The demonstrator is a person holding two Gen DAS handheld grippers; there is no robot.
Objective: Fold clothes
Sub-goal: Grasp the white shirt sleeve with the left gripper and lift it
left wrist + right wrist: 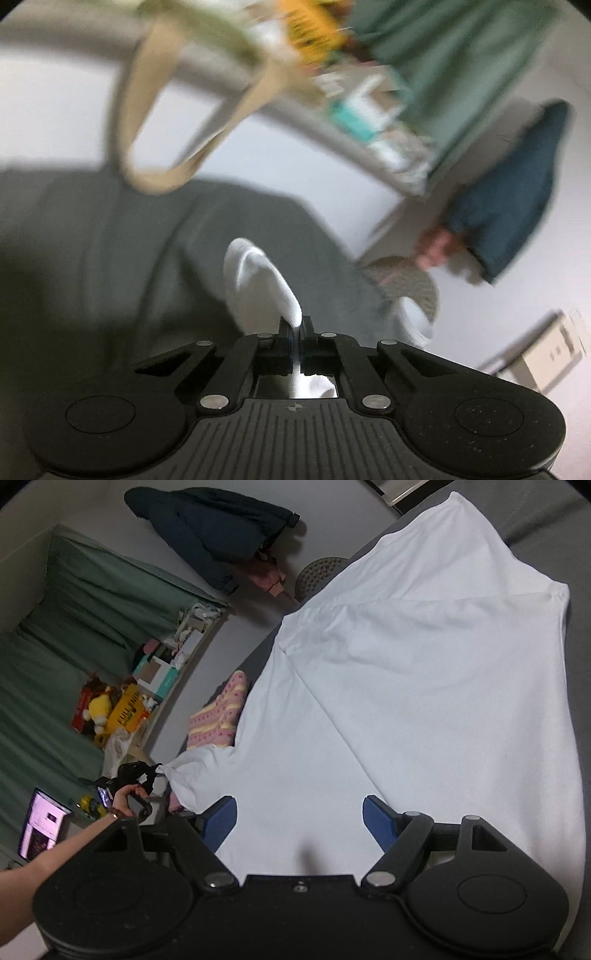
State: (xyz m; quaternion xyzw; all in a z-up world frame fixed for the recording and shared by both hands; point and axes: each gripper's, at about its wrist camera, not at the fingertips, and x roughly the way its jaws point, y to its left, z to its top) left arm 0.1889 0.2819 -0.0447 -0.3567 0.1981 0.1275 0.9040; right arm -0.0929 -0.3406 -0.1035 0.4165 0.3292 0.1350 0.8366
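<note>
A large white T-shirt point(424, 686) lies spread over the grey bed point(580, 657). My right gripper point(300, 812) hovers just above its near part, open, with blue pads point(221, 821) wide apart and only cloth below. In the right wrist view, my left gripper point(155, 770) is at the left, held by a hand point(127, 801), and pinches a corner of the shirt pulled to a point. The blurred left wrist view shows my left gripper point(295, 325) shut on a fold of white cloth point(258, 280) above the grey bed point(110, 258).
A pink and yellow patterned garment point(218, 716) lies on the bed beside the shirt. A dark jacket point(218, 528) hangs on the wall. A shelf with boxes and toys point(125, 705) stands before green curtains point(74, 635). A lit tablet point(44, 823) sits at the left.
</note>
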